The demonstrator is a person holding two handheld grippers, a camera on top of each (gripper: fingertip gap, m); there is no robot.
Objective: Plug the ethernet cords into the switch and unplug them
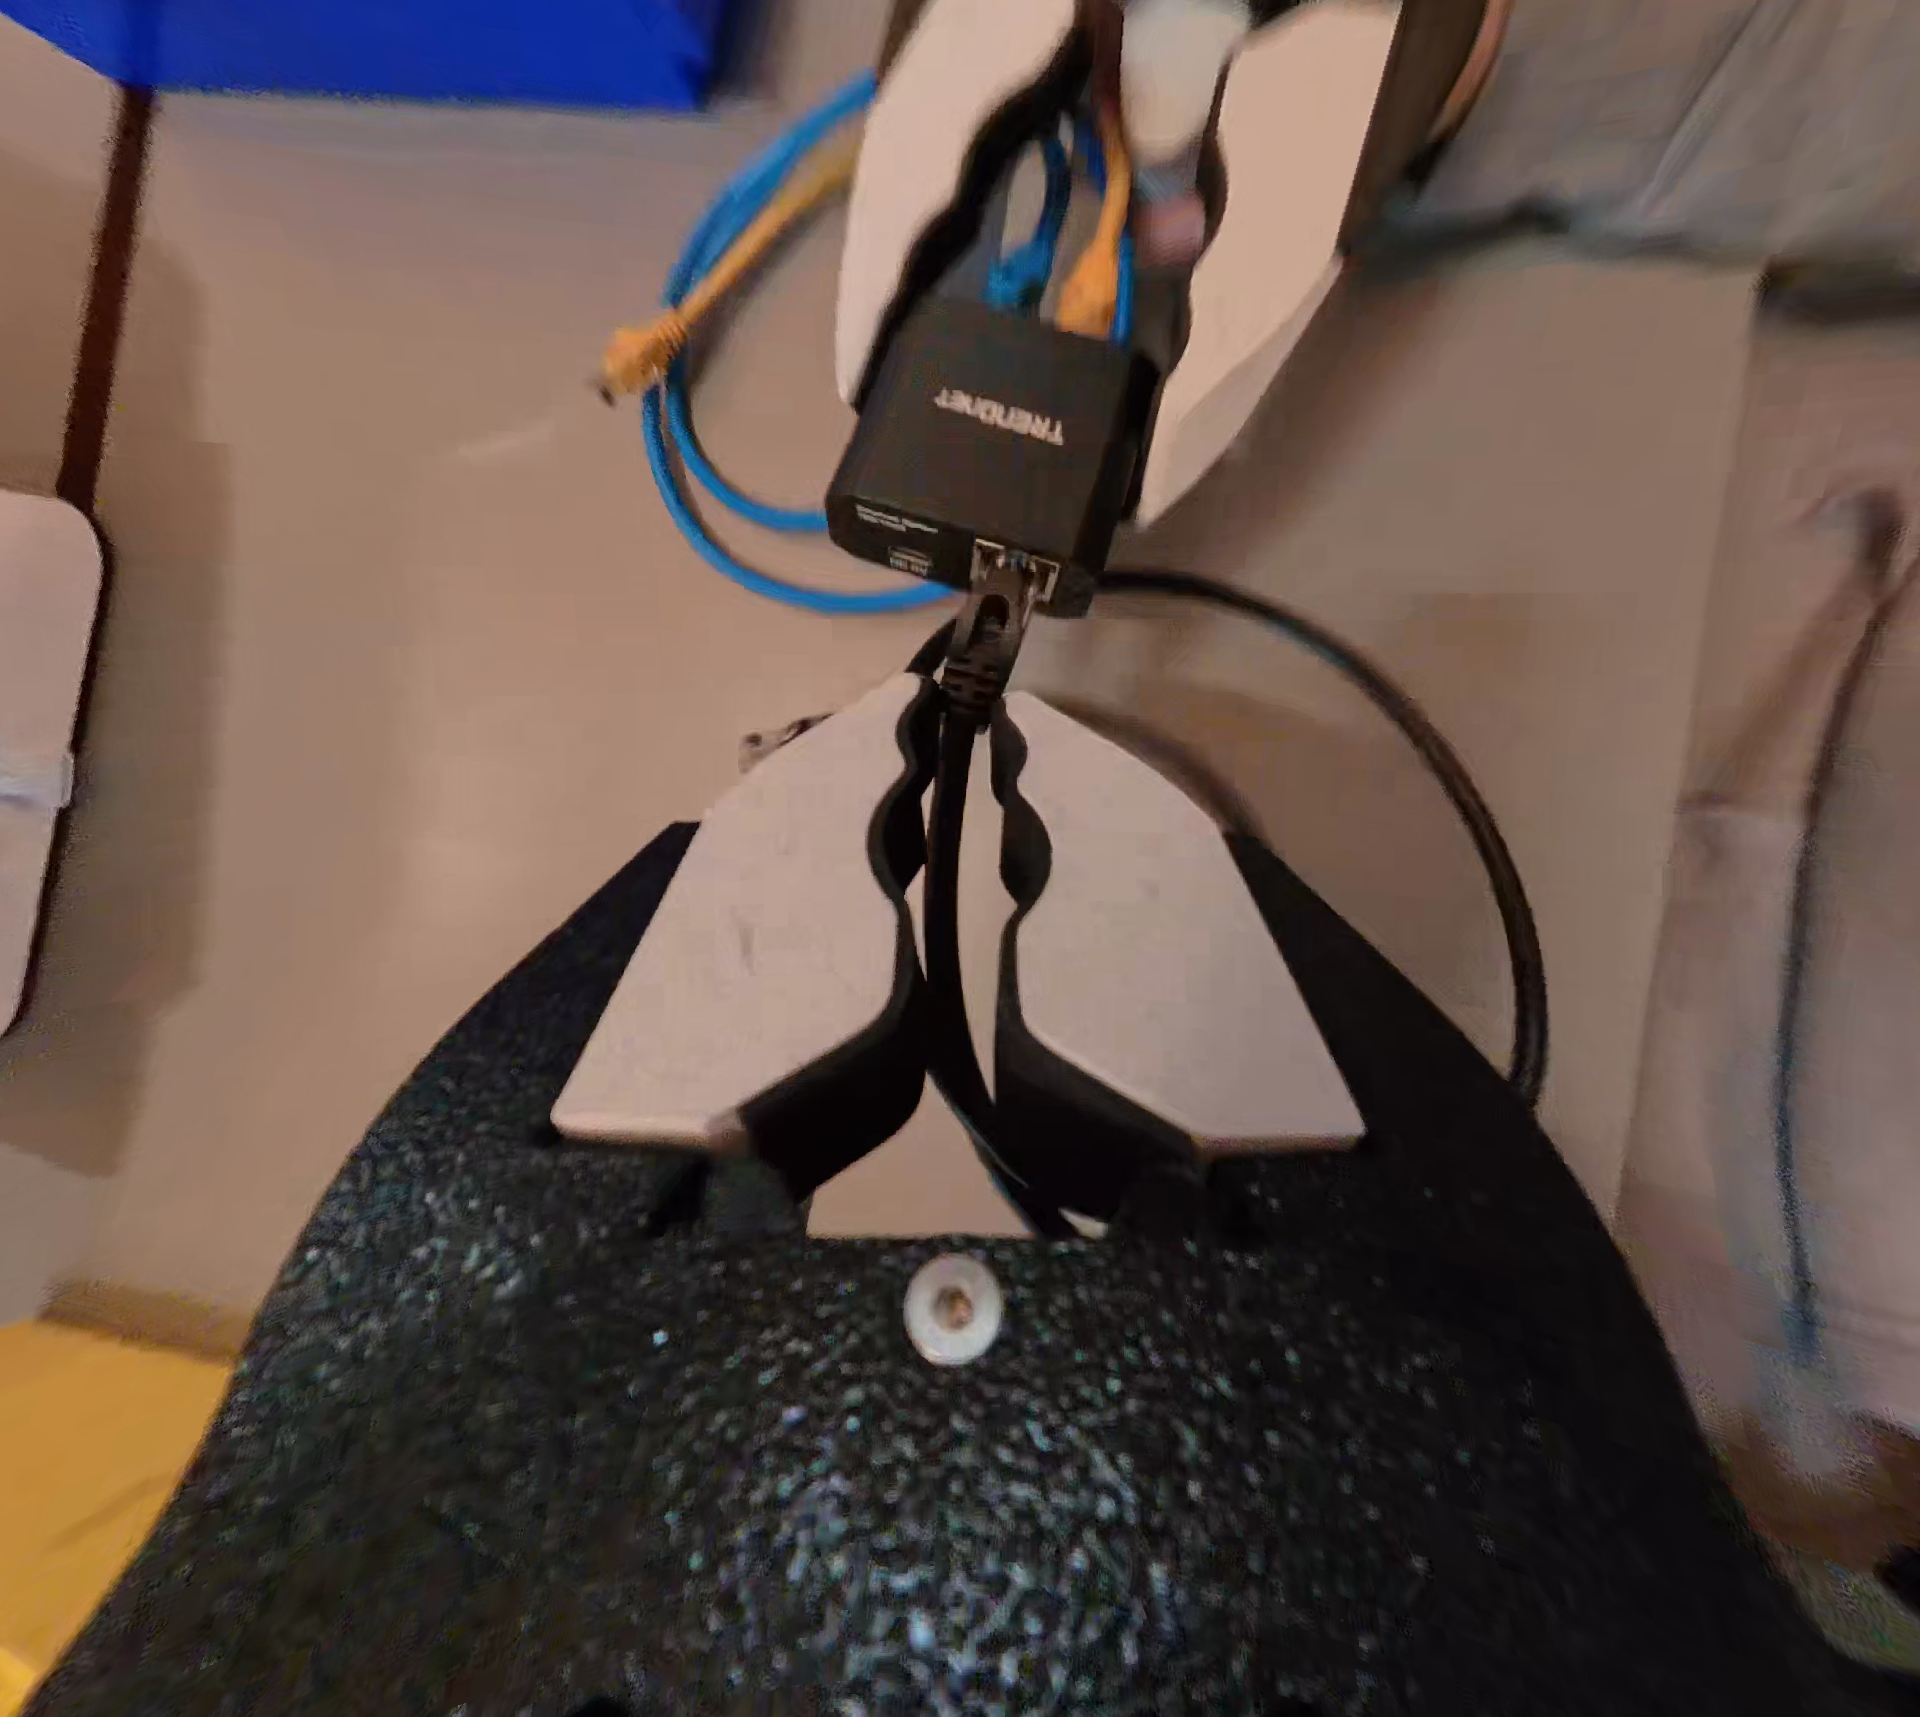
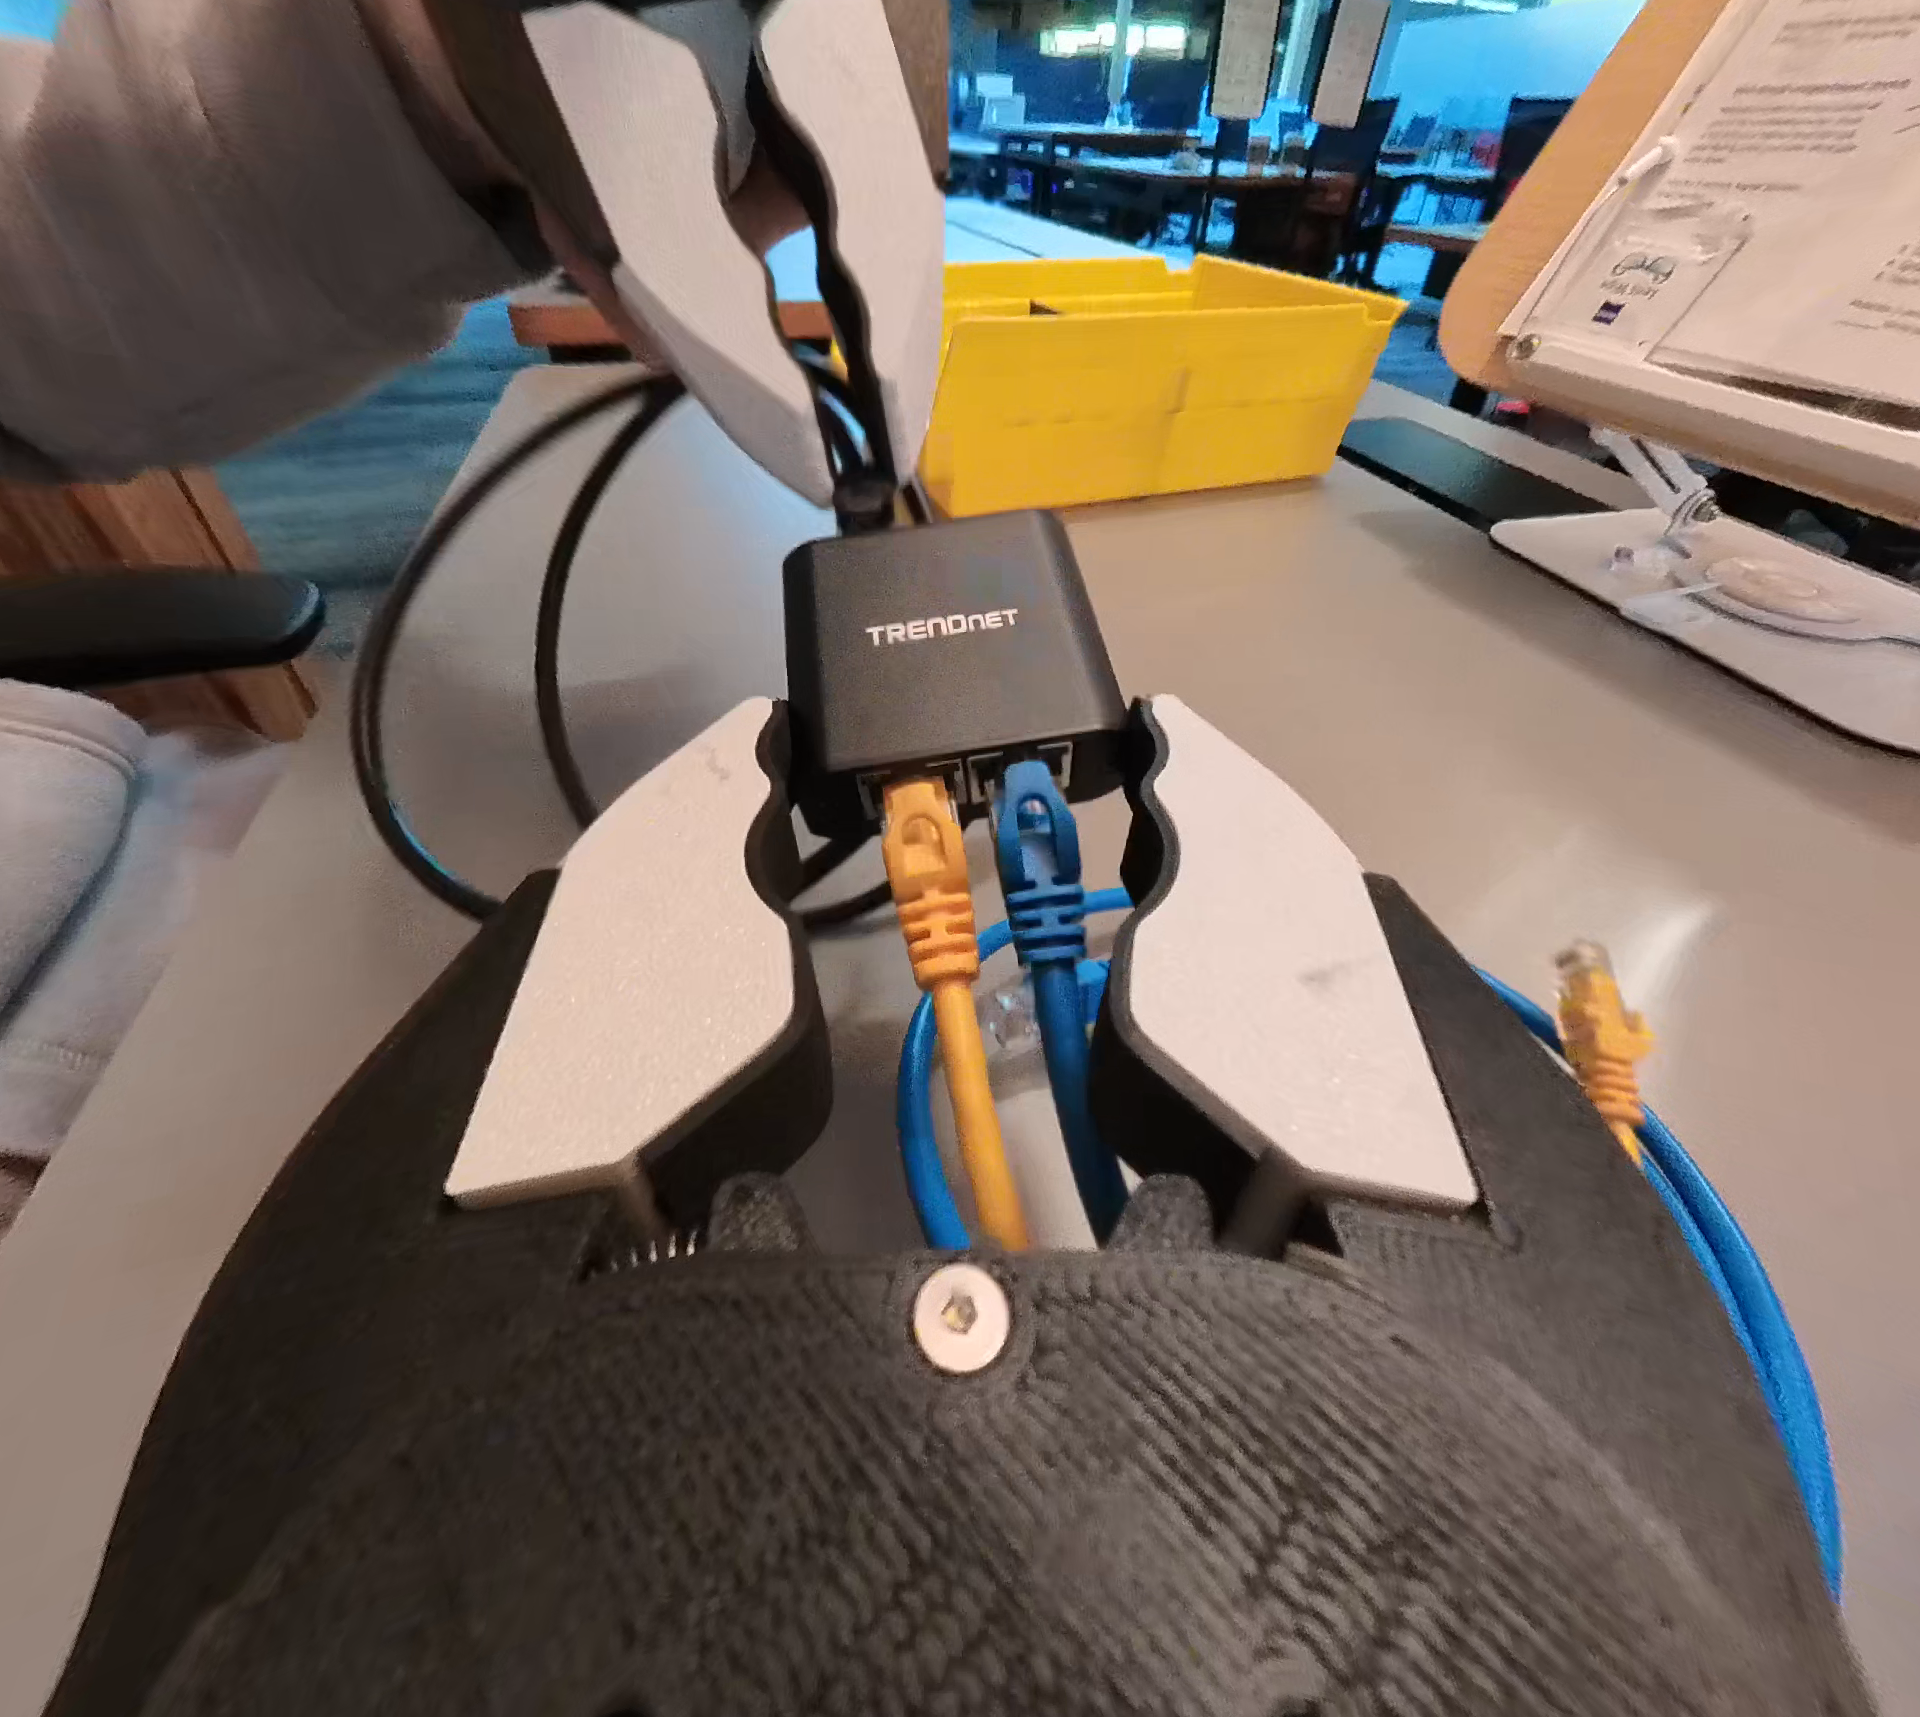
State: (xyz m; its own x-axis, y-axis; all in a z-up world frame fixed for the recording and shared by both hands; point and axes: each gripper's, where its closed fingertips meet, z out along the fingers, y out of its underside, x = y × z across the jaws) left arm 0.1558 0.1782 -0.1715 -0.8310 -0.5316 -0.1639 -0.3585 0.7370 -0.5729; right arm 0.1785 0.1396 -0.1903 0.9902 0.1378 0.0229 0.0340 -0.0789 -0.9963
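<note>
The switch point(image 2: 951, 649), a small black box, sits on the grey table point(image 2: 1455, 732); its top carries white lettering, and small print sits beside the ports on its far face, the wording not recorded here. The right gripper point(image 2: 961, 737) has its jaws clamped on the two sides of the switch at the end nearest its camera. In that end an orange ethernet cord point(image 2: 935, 898) and a blue ethernet cord point(image 2: 1039, 888) are seated in adjacent ports, side by side, both running back between the jaws. At the opposite end a black ethernet cord point(image 1: 977, 659) is seated in a port, and the left gripper point(image 1: 951, 717) has its jaws closed on that cord just behind the plug boot. In the left wrist view one more port shows beside the black plug; whether it is occupied cannot be told through the blur. A loose orange plug point(image 2: 1595, 1013) lies free on the table to the right of the right gripper, over loops of blue cord. The black cord loops off past the table edge on the left in the right wrist view. A yellow bin point(image 2: 1164, 379) stands beyond the switch, well apart from it, and a white stand holding printed sheets point(image 2: 1714, 233) occupies the right rear; bare table lies between the stand and the switch.
</note>
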